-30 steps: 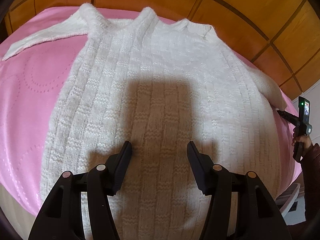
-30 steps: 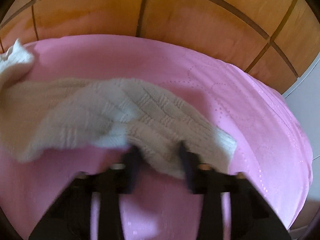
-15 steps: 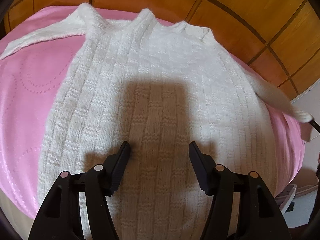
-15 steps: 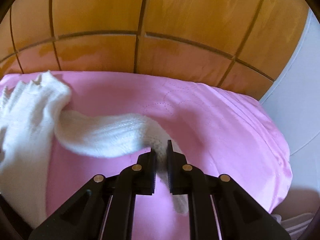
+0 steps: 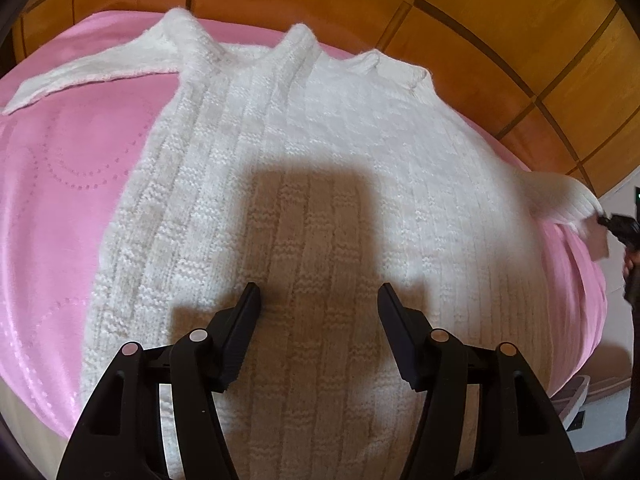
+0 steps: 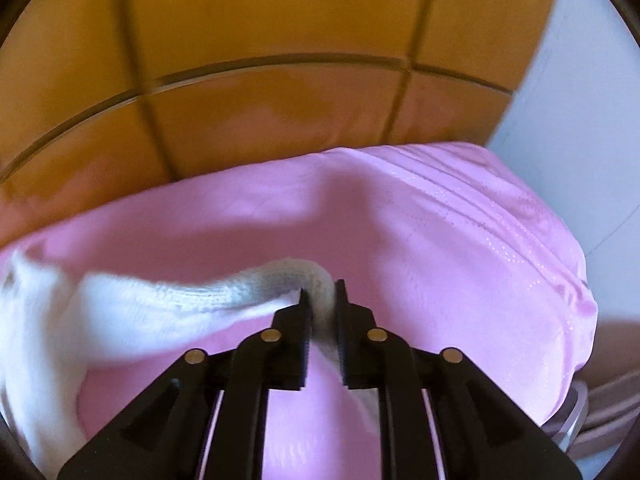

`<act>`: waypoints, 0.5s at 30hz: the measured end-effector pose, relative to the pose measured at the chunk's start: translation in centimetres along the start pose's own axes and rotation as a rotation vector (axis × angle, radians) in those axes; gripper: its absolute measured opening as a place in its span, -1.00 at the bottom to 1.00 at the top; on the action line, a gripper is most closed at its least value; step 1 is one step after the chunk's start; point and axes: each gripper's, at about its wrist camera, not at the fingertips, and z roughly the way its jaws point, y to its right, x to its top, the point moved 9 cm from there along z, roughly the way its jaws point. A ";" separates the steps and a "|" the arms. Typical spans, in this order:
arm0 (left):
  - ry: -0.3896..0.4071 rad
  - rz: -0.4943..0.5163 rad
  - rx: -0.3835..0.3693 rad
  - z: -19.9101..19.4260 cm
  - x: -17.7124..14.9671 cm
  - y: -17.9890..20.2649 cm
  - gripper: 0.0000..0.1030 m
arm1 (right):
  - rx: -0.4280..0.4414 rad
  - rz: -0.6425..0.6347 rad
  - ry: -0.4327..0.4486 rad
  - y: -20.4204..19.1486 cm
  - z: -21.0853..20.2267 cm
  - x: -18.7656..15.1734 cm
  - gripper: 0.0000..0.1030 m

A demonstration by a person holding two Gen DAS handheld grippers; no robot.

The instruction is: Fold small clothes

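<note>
Here a pink bedspread [image 5: 68,208] covers the bed, and behind it stands a wooden panelled wall [image 5: 480,20] with dark grooves; a pale wall [image 6: 580,100] shows at the far right in the right wrist view.

Spread flat on the bedspread is a white knitted sweater [image 5: 320,152], neckline at the far side, hem at the near side. Its left sleeve [image 5: 92,72] lies stretched out to the far left on the pink cloth. Its right sleeve [image 6: 180,292] is lifted off the bedspread and pulled out to the right.

The left tongs [image 5: 319,296] hang over the lower middle of the sweater with their jaws apart and nothing between them; their shadow falls on the knit.

The right tongs [image 6: 320,292] are clamped on the cuff end of the right sleeve; the jaws have just been opening a little, yet the knit is pressed between the pads. In the left wrist view these tongs [image 5: 604,222] appear at the right edge, at the sleeve's tip.
</note>
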 end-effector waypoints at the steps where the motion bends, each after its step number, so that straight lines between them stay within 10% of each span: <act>1: 0.001 -0.004 0.002 -0.1 0.0 -0.1 0.16 | -0.013 0.030 0.003 0.4 0.7 0.6 -0.51; 3: -0.002 -0.014 0.006 -0.1 0.0 -0.3 0.16 | -0.068 0.139 0.049 1.8 1.5 2.0 0.56; 9: -0.002 -0.020 0.002 0.1 0.0 -0.6 0.16 | 0.015 0.265 0.102 2.6 1.3 0.7 0.56; 15: -0.018 0.003 0.011 0.6 0.1 -0.1 0.16 | 0.359 0.483 -0.025 -0.4 5.4 -5.0 0.05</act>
